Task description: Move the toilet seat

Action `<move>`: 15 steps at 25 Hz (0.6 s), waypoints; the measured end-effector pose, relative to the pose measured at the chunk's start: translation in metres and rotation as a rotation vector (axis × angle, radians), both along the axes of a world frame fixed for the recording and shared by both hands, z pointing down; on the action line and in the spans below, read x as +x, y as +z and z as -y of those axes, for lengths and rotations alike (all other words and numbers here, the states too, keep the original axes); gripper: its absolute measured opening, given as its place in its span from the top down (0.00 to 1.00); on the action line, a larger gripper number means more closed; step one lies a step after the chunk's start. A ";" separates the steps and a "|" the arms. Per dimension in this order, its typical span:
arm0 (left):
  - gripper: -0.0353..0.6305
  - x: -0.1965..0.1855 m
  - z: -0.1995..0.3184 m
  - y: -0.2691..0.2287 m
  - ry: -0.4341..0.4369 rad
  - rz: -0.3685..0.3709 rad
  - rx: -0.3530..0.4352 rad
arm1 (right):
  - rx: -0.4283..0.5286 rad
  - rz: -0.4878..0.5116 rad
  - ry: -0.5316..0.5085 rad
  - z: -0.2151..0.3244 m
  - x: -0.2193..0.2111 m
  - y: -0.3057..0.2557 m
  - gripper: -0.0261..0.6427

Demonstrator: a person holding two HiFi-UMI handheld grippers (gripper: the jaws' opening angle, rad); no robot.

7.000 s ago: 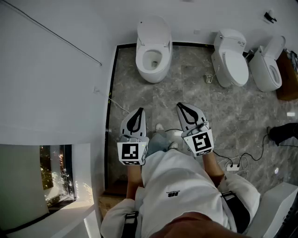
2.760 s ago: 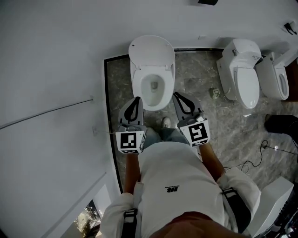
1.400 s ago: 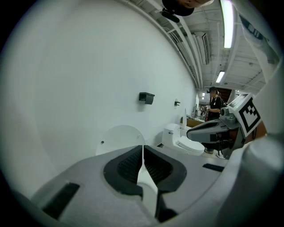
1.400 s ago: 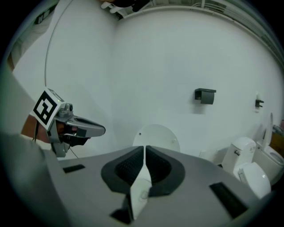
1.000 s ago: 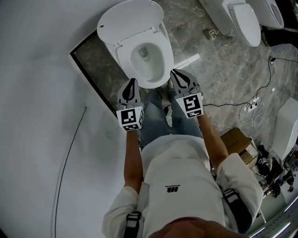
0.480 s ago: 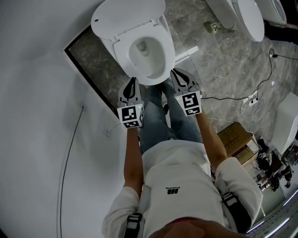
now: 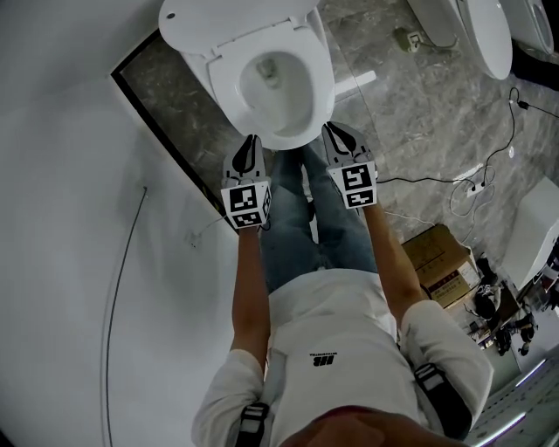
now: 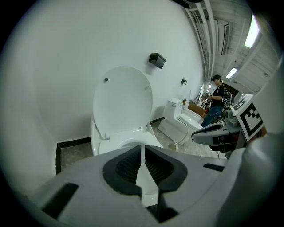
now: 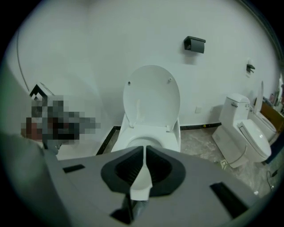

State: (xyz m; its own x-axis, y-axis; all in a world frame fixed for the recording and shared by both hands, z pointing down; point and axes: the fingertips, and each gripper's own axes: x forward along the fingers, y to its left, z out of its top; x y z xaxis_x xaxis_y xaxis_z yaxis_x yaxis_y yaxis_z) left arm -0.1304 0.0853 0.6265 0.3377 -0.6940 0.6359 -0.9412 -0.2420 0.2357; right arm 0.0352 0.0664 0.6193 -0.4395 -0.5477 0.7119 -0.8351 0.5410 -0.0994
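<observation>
The person stands right in front of a white toilet (image 7: 278,87) with both tools held out toward its front edge. The left gripper (image 7: 251,141) hangs at the toilet's front-left corner, and in the head view its tip overlaps the rim. The right gripper (image 7: 331,131) hangs just off the toilet's front-right. Both are clenched: each pair of jaws meets along a thin line with nothing caught between. In both gripper views the toilet sits ahead of the tips, not touching them.

The toilet seat (image 7: 225,92) appears to lie flat on the toilet, a broad white ring around the open bowl, though the ring is hard to tell from the rim beneath it. The lid (image 7: 231,19) stands raised at the back of the toilet, leaning toward the white wall, with two small bumpers on its inner face.

A small black wall fitting (image 9: 194,44) is mounted high above the toilet. To the toilet's right, across grey marble floor (image 7: 410,113), stands a second toilet (image 7: 476,30) with its lid down. Thin cables (image 7: 454,188) trail over the floor to the right of the toilet, and a cardboard box (image 7: 439,264) lies farther back, well away from it. Beyond the second toilet, a bystander (image 8: 217,95) in dark clothes stands in the distance.
</observation>
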 end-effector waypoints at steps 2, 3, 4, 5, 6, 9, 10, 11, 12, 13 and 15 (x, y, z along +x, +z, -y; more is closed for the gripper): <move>0.90 0.002 -0.004 0.013 -0.007 -0.001 -0.025 | -0.026 0.002 0.006 -0.003 0.000 0.012 0.91; 0.90 0.003 -0.006 0.020 -0.010 -0.004 -0.038 | -0.039 0.002 0.007 -0.005 -0.001 0.018 0.91; 0.90 0.004 -0.007 0.026 -0.012 -0.009 -0.050 | -0.053 0.001 0.006 -0.007 -0.001 0.025 0.91; 0.90 0.004 -0.009 0.034 -0.013 -0.011 -0.061 | -0.065 -0.003 0.006 -0.009 -0.001 0.033 0.91; 0.90 0.004 -0.012 0.041 -0.014 -0.012 -0.073 | -0.073 -0.009 0.005 -0.011 0.000 0.041 0.91; 0.90 0.005 -0.018 0.061 -0.018 -0.010 -0.109 | -0.093 -0.023 0.003 -0.015 0.000 0.063 0.91; 0.90 0.006 -0.020 0.068 -0.019 -0.009 -0.120 | -0.106 -0.022 0.003 -0.015 -0.001 0.068 0.91; 0.90 0.006 -0.021 0.075 -0.019 -0.009 -0.130 | -0.119 -0.023 0.004 -0.015 -0.001 0.073 0.91; 0.90 0.007 -0.023 0.082 -0.019 -0.008 -0.141 | -0.129 -0.025 0.005 -0.015 -0.001 0.079 0.91; 0.90 0.006 -0.025 0.088 -0.021 -0.008 -0.151 | -0.137 -0.030 0.007 -0.015 -0.001 0.086 0.91; 0.90 0.004 -0.030 0.101 -0.031 -0.009 -0.173 | -0.152 -0.042 0.013 -0.017 0.002 0.101 0.91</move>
